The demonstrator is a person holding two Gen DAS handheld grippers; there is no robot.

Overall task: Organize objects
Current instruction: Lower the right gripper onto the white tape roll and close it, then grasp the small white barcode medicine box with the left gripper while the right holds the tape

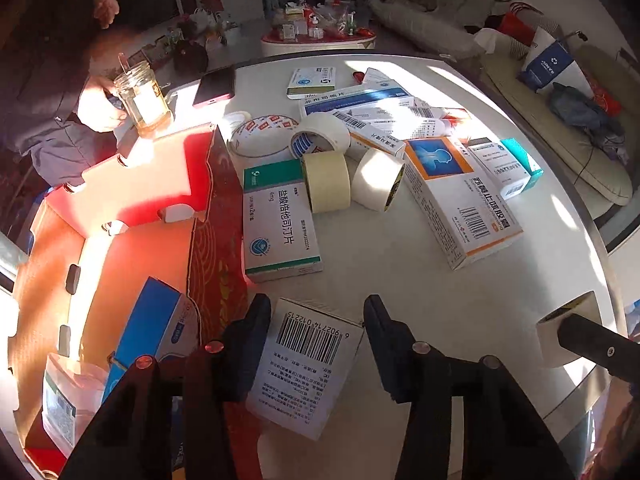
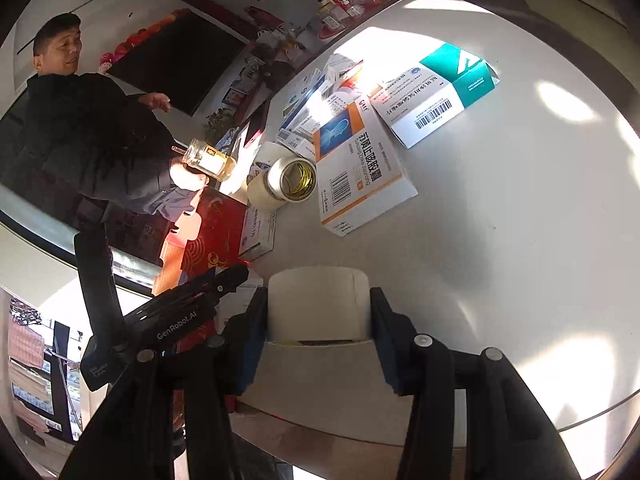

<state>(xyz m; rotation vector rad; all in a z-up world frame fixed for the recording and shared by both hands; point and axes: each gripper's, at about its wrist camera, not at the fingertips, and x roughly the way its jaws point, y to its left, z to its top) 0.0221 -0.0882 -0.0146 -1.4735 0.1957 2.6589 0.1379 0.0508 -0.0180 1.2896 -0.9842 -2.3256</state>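
In the left wrist view my left gripper is shut on a white medicine box with a barcode on top, just right of the open red cardboard box. A blue box and a white packet lie inside that red box. In the right wrist view my right gripper is shut on a roll of white tape, held a little above the white table. The same tape roll shows at the right edge of the left wrist view.
Several medicine boxes and tape rolls lie spread over the middle of the table. A green-and-white box sits beside the red box. A person at far left holds a glass jar; a phone lies nearby. The round table's edge curves at right.
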